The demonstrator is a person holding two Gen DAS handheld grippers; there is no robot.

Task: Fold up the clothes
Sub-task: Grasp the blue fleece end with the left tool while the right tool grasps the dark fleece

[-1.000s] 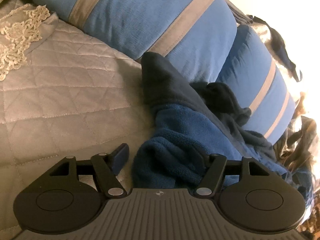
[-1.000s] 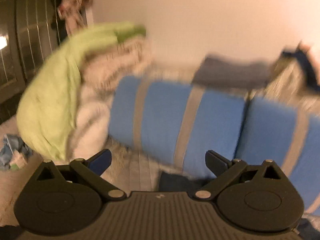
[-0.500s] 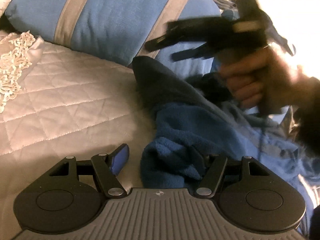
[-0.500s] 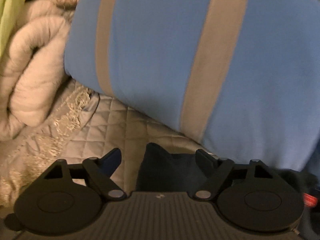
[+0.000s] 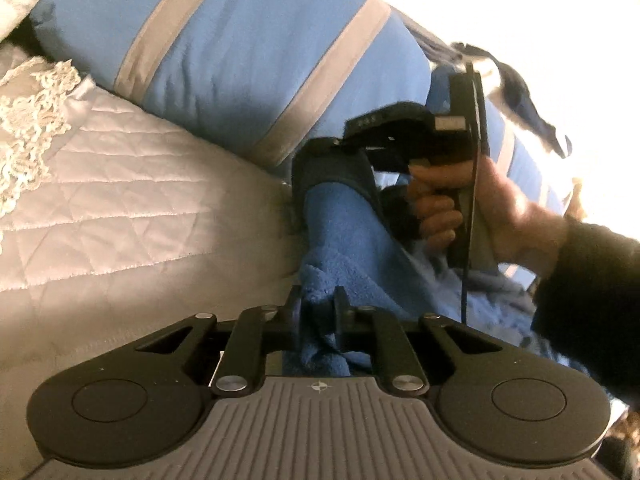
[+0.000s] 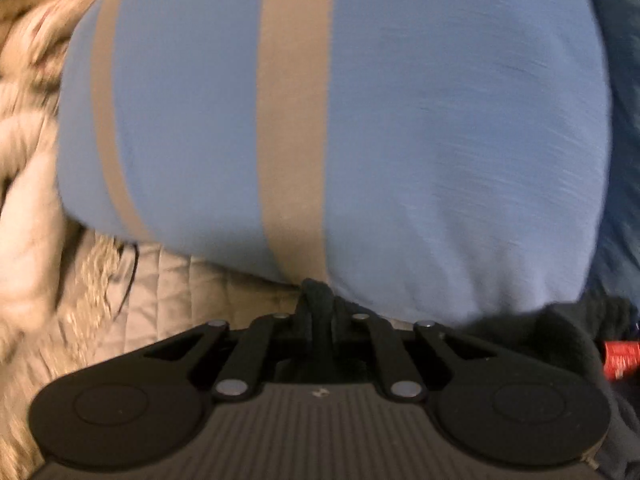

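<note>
A quilted grey bedspread (image 5: 120, 208) fills the left half of the left wrist view, lace trim (image 5: 28, 120) at the far left edge, and a fat blue pillow with grey stripes (image 5: 248, 60) runs across the top. The blue fleece garment (image 5: 352, 248) lies in the centre of that frame, heaped from the pillow's foot down to the bottom middle, its dark navy outer side (image 5: 328, 172) showing at the upper end. The left tongs (image 5: 318, 304), bottom centre, are closing right now with a fluffy edge of the fleece bunched between the pads, and they are pinching it. Over in the right half of the same view a hand (image 5: 480, 208) in a dark sleeve (image 5: 588, 300) grips the handle of the right tongs (image 5: 316, 148), nose set on the navy corner beside the pillow. From the right wrist view those right tongs (image 6: 318, 308) sit bottom centre, clenched on a dark fold of the garment (image 6: 316, 292) that pokes up between the fingers, hard against the base of the striped pillow (image 6: 440, 140). A pale rumpled blanket (image 6: 28, 168) is piled at the left edge, blurred. A small red thing shows at the right edge; I cannot tell what it is.
</note>
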